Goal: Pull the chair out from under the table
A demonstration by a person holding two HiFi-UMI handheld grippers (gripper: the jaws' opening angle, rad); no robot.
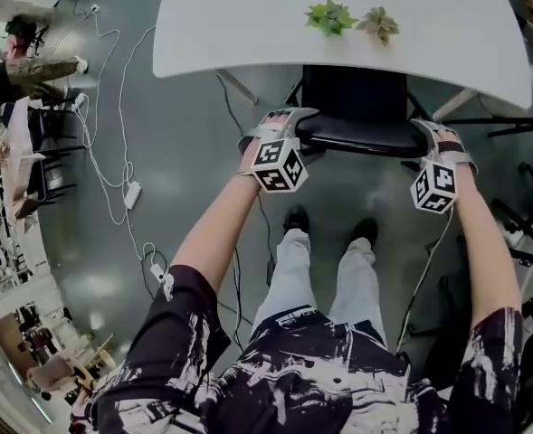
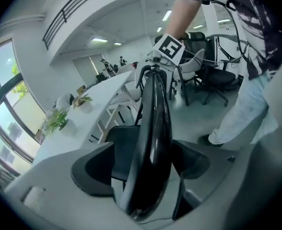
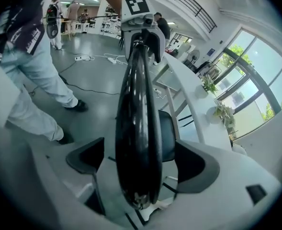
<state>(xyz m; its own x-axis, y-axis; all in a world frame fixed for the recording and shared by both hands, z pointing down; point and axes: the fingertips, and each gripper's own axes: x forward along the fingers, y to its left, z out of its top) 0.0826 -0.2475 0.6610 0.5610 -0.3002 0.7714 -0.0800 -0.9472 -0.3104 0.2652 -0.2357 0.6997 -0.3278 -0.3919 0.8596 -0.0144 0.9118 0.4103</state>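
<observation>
At the far left a white power strip (image 1: 132,194) lies on the glossy grey floor (image 1: 185,242). The left gripper (image 1: 289,125), with its marker cube (image 1: 278,164) facing up, sits at the left end of the chair (image 1: 352,107). Its jaws stand wide and straddle the top rim of the chair's back. In the left gripper view each dark pad (image 2: 95,169) shows a gap to that rim. The chair is black, and its back ends in a curved, smooth, shiny rounded top edge. It is tucked under the near edge of the white table (image 1: 248,34), with the rest of it reaching beneath the top. It stands straight ahead of the person's shoes (image 1: 295,219), and a stretch of open floor lies between the two. Pale slanted table legs (image 1: 239,87) flank the chair closely on both sides. The tabletop is matte with a rounded outline. On it, above the chair, rest a green succulent (image 1: 330,16) and a paler one (image 1: 378,23) just beside it. The right gripper (image 1: 432,136) sits at the right end of the back. Its jaws are likewise spread wide around the rim, with the pads (image 3: 193,164) apart from it. Further right, black bases of other chairs (image 1: 510,127) stand near.
</observation>
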